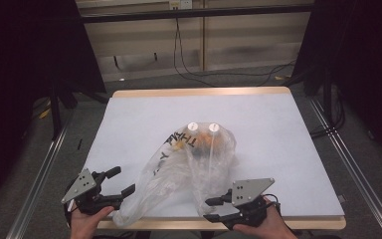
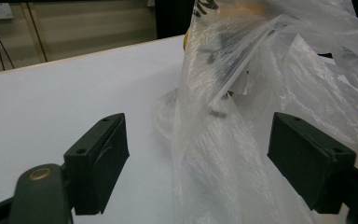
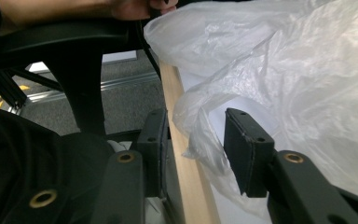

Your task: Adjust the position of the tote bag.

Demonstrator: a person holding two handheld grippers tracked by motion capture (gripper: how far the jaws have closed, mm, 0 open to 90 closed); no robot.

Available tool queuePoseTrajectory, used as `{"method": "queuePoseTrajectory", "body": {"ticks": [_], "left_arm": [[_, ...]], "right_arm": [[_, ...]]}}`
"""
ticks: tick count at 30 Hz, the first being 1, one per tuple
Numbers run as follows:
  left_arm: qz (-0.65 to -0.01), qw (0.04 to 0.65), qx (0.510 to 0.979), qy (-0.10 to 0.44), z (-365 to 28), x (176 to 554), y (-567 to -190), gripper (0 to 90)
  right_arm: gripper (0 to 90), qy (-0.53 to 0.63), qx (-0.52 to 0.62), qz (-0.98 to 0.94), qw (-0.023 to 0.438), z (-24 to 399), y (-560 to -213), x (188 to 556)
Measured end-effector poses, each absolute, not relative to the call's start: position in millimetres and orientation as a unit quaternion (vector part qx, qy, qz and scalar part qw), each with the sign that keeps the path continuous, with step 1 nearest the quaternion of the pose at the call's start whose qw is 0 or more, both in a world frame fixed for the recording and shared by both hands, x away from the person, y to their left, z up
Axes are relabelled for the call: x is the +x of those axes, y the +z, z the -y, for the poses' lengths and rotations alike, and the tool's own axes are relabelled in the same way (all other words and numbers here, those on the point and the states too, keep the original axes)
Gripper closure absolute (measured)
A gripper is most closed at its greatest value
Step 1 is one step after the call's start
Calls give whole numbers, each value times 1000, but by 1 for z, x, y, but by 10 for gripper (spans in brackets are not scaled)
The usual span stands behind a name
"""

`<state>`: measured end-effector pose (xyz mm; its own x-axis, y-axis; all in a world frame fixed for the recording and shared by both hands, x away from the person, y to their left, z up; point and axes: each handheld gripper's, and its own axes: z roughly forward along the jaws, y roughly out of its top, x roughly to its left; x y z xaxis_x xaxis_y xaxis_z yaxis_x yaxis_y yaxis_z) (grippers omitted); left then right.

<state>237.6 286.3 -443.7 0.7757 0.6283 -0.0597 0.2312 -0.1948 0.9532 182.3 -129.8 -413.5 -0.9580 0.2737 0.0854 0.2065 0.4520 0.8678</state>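
A clear plastic bag [image 1: 189,164] with black lettering lies in the middle of the white table [image 1: 278,129], its loose film trailing to the near edge. Inside it are two white caps [image 1: 192,126] and something orange [image 1: 214,144]. At the near left corner, my left gripper [image 1: 123,180] is open, and in the left gripper view bag film [image 2: 242,116] hangs between its wide jaws [image 2: 198,158] without being pressed. My right gripper [image 1: 209,209] is at the near edge, right of the bag's tail. Its jaws [image 3: 193,149] are apart around a fold of film [image 3: 200,130] and the table's wooden edge [image 3: 172,93].
Metal rails [image 1: 40,174] run along both sides of the table. Black stand legs [image 1: 54,109] and cables [image 1: 189,69] lie on the floor behind it. In the right gripper view a dark chair frame [image 3: 79,70] and the person's arm [image 3: 65,9] sit left of the table edge.
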Motion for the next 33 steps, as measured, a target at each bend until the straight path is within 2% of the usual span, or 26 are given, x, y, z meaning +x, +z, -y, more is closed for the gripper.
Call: {"method": "queuePoseTrajectory", "body": {"ticks": [6,11,15,16,18,21,25,33], "left_arm": [[-289,564,753,179,-290,239,-444,188],[-292,566,749,180,-291,239,-444,185],[-290,564,753,174,-291,240,-444,184],[-290,564,754,173,-291,240,-445,185],[-292,565,753,169,-292,241,-445,184],[-299,566,750,166,-295,243,-446,184],[-301,563,751,169,-294,243,-446,179],[-308,568,744,170,-295,244,-447,173]], "right_arm": [[575,497,146,-855,29,126,-428,188],[612,482,150,-863,28,125,-436,190],[662,475,157,-866,31,125,-440,193],[700,473,158,-866,31,125,-441,195],[710,470,161,-867,31,125,-442,197],[815,474,164,-865,15,125,-445,200],[881,470,164,-867,9,123,-446,202],[892,509,169,-843,18,136,-428,205]]}}
